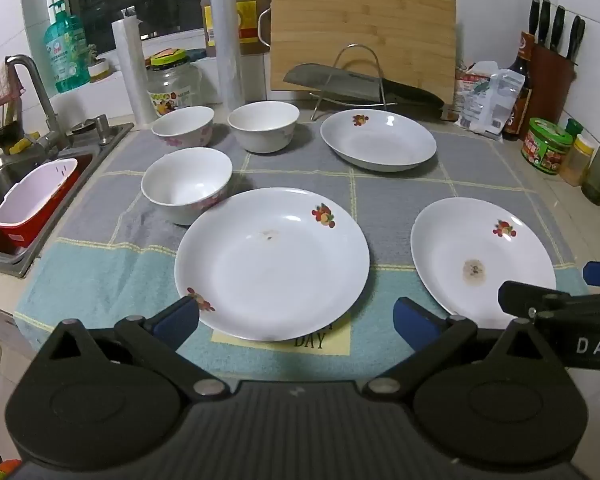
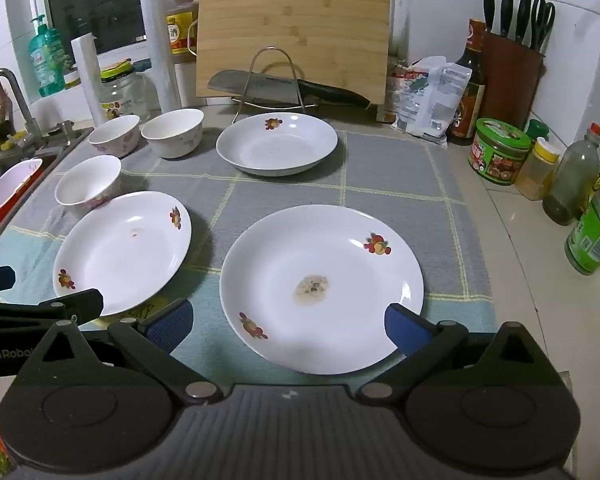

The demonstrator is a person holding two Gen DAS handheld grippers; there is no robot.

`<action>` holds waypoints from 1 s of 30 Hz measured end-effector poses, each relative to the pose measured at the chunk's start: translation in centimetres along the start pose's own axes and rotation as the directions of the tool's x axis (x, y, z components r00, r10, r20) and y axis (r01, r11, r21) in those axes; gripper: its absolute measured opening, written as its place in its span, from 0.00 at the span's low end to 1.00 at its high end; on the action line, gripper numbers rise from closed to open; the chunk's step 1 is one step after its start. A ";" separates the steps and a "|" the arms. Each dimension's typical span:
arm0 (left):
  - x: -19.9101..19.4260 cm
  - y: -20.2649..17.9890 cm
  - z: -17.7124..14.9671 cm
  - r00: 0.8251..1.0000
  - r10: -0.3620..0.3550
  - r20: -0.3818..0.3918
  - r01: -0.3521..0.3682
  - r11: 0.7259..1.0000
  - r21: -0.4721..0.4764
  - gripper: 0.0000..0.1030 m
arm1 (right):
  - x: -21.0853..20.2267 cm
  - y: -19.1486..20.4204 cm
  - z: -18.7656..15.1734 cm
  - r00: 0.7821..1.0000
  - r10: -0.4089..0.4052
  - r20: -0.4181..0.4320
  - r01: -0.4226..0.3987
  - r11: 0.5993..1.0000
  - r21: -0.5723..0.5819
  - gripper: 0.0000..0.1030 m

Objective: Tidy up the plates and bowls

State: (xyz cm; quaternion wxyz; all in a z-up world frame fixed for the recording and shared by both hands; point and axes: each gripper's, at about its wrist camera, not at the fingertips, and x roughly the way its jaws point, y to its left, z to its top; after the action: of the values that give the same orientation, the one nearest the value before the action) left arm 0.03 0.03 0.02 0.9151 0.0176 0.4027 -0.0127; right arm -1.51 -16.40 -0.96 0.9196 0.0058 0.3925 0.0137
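Note:
Three white plates with fruit prints lie on a checked cloth. The near left plate [image 1: 272, 264] [image 2: 122, 252] lies just ahead of my open left gripper [image 1: 296, 318]. The near right plate [image 1: 482, 260] [image 2: 322, 288], with a brown stain, lies just ahead of my open right gripper [image 2: 288, 326], its near rim between the blue pads. The far plate [image 1: 378, 145] [image 2: 276, 146] sits by the knife rack. Three white floral bowls [image 1: 186, 186] [image 1: 183, 125] [image 1: 263, 126] stand at the left. Both grippers are empty.
A sink [image 1: 4, 184] with a red and white tub [image 1: 36, 200] lies at the left. A cleaver on a wire rack [image 1: 352, 80] and a bamboo cutting board [image 1: 362, 28] stand behind. Jars and bottles [image 2: 496, 150] line the right side, with a knife block [image 2: 508, 64].

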 end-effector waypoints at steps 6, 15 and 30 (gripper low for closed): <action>0.1 0.0 0.0 1.000 0.001 0.004 -0.001 1.000 0.009 0.99 | 0.1 -0.2 0.0 1.000 -0.005 0.000 0.005 1.000 0.005 1.00; -0.4 0.5 0.0 1.000 0.008 0.009 -0.008 1.000 0.008 0.99 | -0.5 0.2 0.0 1.000 0.003 0.012 -0.003 1.000 0.001 1.00; -0.7 0.4 0.2 1.000 0.007 0.013 -0.007 1.000 0.005 0.99 | -0.9 0.4 0.1 1.000 0.005 0.021 -0.005 1.000 -0.004 1.00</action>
State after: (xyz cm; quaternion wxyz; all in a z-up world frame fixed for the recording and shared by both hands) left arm -0.31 0.46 0.70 0.9176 0.0213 0.3967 -0.0109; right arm -2.07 -16.07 -0.25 0.9237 0.0052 0.3826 0.0166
